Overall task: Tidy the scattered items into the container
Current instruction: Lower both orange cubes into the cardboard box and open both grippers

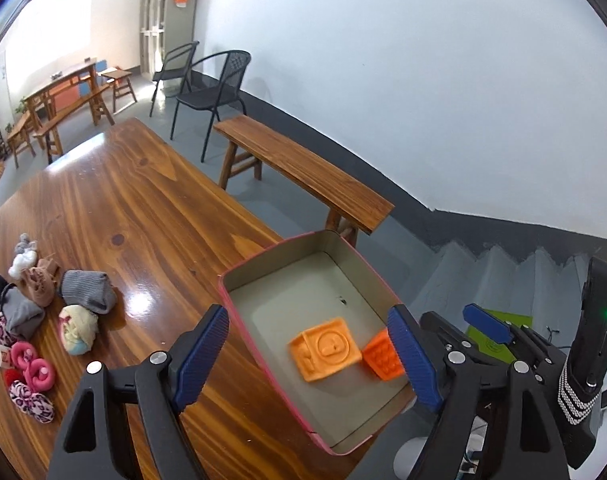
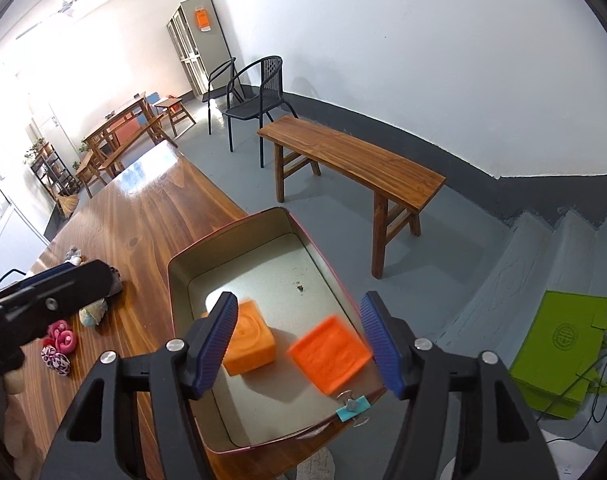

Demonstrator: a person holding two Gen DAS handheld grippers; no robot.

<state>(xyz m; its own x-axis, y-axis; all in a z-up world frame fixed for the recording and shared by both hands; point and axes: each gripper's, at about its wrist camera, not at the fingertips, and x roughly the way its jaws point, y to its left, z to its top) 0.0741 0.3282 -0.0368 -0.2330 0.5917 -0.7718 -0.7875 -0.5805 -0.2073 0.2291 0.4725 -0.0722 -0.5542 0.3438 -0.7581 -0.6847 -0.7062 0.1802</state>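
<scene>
Left gripper [image 1: 307,360]: fingers [image 1: 201,360] stand apart with nothing clamped, poised over the near end of the tin.
Right gripper [image 2: 301,346]: fingers [image 2: 217,344] apart too, empty; the darker block lies blurred just beneath them.
Tin [image 1: 243,344]: open rectangular box with a red outer wall and pale lining, on the bench [image 1: 143,208] at its edge, directly under both pairs of fingers.
Tin contents: two orange foam-looking blocks, the paler orange cube [image 1: 323,350] and the darker orange block [image 1: 381,354], almost touching; most of the floor is bare.
Clip [image 2: 353,404]: small teal binder clip on the tin's near rim, beside the right fingers.
Scattered items [image 1: 35,316]: rolled socks, pink rings and leopard-print bundles, well off to the left of the left fingers.
Handling: these look light, soft and squashy; pinch each across its bulky middle, so a loose fold does not slip free.
Grey sock roll [image 1: 87,292]: nearest the tin, probably the easiest next pick.
</scene>
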